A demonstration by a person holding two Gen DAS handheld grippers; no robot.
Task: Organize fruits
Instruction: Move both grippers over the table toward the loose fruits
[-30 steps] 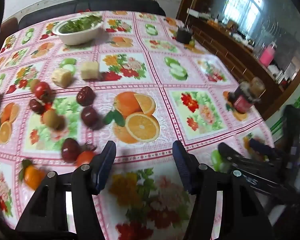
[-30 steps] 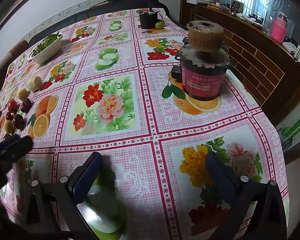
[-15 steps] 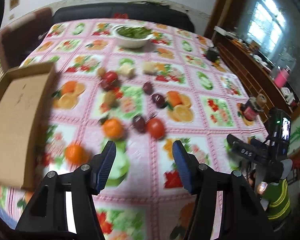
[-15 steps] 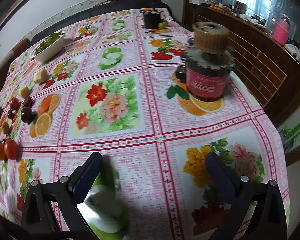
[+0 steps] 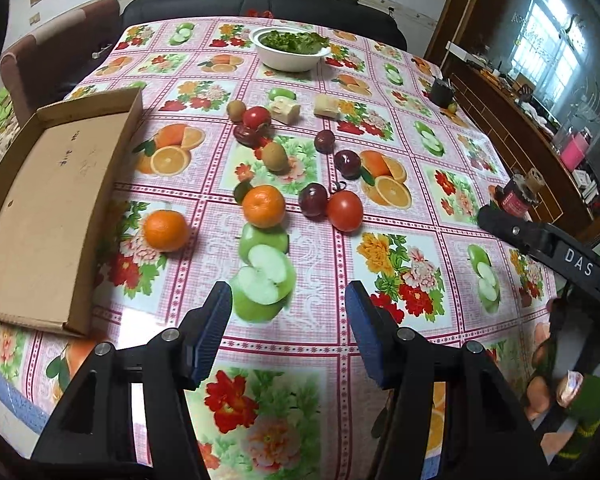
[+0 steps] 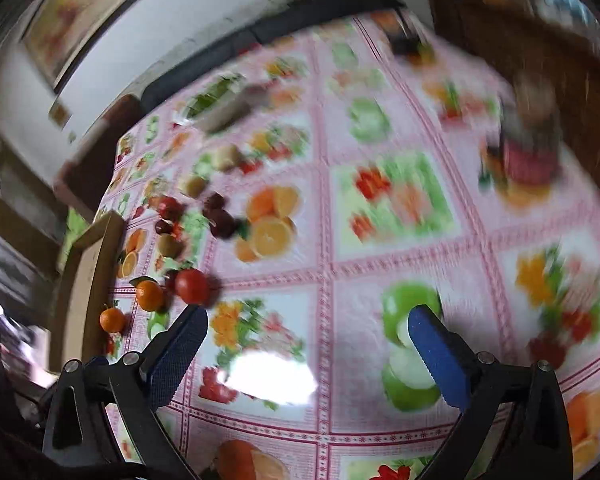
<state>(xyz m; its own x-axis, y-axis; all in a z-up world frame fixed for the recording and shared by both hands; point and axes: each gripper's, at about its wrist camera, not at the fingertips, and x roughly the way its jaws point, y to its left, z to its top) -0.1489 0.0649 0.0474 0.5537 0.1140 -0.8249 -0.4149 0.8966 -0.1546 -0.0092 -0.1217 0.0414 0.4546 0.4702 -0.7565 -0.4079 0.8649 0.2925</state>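
Pink checked oilcloth printed with fruit and flowers covers the long dining table (image 5: 328, 248), with a dark sofa behind it and a wooden counter along the right. On the left edge lies the shallow brown cardboard tray (image 5: 48, 216), empty. Loose fruit sits mid-table, well apart from the tray's floor: two round oranges (image 5: 166, 230), a red tomato (image 5: 345, 211) touching a dark plum (image 5: 313, 199), brown kiwis (image 5: 275, 156) and more dark plums further back, plus a white bowl of greens (image 5: 290, 54). The left gripper (image 5: 288, 332) hovers low at the near edge, blue pads spread wide and empty, aimed towards the oranges. The right gripper (image 6: 308, 348) is likewise spread and empty; its view is badly smeared, so its exact aim is probably towards the tomato. Round fruit may roll off when nudged, and printed fruit could mislead a grasp
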